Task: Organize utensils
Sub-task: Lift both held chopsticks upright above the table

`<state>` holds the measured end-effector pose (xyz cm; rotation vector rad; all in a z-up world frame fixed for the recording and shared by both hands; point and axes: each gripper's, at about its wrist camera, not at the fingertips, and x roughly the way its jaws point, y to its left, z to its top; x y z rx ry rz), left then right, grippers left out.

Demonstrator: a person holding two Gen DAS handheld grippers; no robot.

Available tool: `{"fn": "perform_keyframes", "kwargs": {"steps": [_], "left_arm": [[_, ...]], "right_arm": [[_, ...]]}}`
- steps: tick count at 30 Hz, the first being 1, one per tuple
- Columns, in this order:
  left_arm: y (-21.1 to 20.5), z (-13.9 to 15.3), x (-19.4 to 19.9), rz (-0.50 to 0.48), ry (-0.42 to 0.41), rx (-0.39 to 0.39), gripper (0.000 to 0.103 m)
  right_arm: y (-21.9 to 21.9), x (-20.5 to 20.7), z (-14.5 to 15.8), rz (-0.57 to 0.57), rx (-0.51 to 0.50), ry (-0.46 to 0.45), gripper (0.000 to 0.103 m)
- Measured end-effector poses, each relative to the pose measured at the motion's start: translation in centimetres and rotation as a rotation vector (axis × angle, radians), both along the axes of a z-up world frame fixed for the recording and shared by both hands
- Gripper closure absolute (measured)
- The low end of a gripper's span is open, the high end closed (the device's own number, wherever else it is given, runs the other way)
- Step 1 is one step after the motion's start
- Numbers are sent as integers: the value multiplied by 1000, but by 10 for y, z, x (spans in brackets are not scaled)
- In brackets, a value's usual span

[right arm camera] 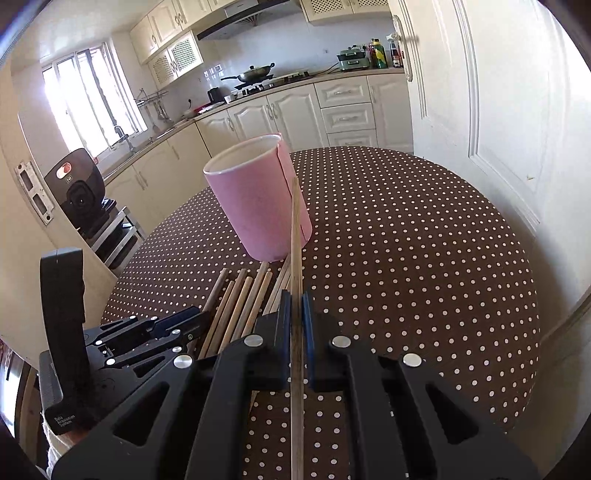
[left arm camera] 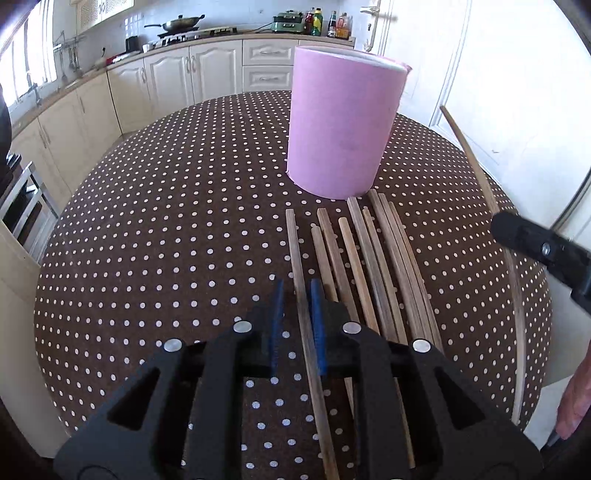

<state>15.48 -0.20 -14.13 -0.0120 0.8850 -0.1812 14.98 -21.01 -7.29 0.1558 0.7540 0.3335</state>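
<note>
While readable — "Data Acquisition System" label [right arm camera: 64, 421]

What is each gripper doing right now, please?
Left gripper: open, fingers astride a chopstick on the table.
Right gripper: closed on a lifted chopstick.

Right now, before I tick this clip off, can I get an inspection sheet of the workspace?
Surface: round table under a brown cloth with white dots.
Job's things: pink cup upright, its mouth open; loose chopsticks lying side by side in front of it; one more, the held chopstick, lifted and pointing toward the cup.
Clutter: nothing seen on the table besides these.
Grippers: left gripper low over the row, slightly open, astride the leftmost chopstick, pads not pressing on it; right gripper shut on the held chopstick.
Cables: nothing seen.
Surroundings: kitchen with cream cabinets, a wok on the hob, bottles on the counter, white door.
</note>
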Motion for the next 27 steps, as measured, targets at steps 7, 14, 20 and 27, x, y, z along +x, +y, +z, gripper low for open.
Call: {"fn": "perform_keyframes", "kwargs": {"steps": [7, 14, 20, 27], "left_arm": [[-9, 4, 22, 26, 36, 13, 88], [-12, -2, 28, 23, 1, -20, 97], [-2, 4, 21, 26, -56, -68, 97], [-8, 17, 8, 25, -105, -34, 97]], "right_arm": [[-2, 2, -1, -1, 4, 9, 97], [-10, -2, 0, -13, 15, -6, 97], [-14, -8, 4, -17, 20, -25, 97], [-17, -12, 13, -18, 29, -57, 98]]}}
